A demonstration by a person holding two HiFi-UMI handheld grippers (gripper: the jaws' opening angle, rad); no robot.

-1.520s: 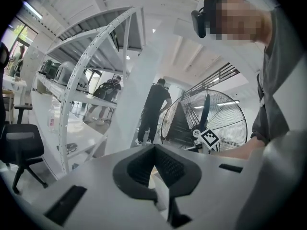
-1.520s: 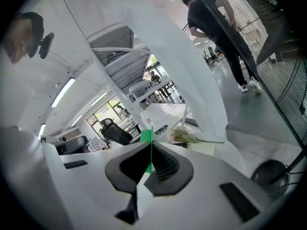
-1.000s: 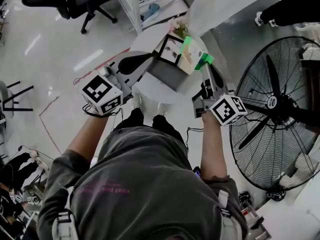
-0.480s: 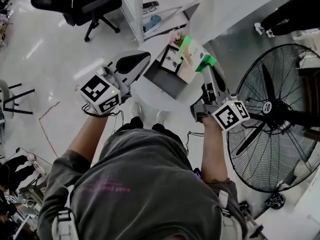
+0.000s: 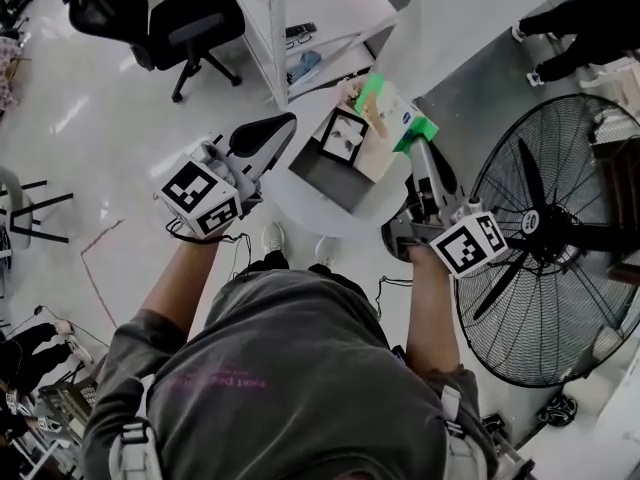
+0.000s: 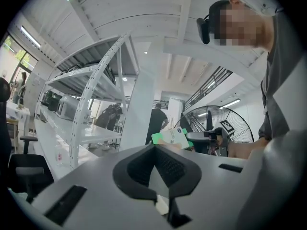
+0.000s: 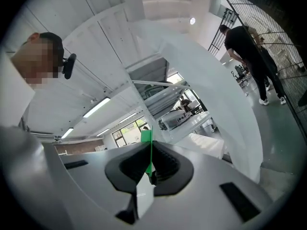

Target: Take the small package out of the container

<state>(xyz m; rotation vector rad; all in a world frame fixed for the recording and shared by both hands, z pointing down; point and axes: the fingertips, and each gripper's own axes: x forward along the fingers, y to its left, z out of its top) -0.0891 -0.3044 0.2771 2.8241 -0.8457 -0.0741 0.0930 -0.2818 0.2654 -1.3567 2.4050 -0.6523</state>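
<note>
A grey open-topped container stands on a small round white table. Over the container's far right rim hangs a flat green-and-white small package. My right gripper is shut on its near green edge. That edge shows as a thin green strip pinched in the right gripper. My left gripper is shut and holds nothing, just left of the container. From the left gripper view, the package is in the air to the right.
A large floor fan stands close on the right. White metal shelving rises behind the table, with an office chair to its left. Another person's legs are at the upper right.
The right gripper, still holding the package, has drifted slightly right over the container's far edge. The left gripper has stayed beside the container.
</note>
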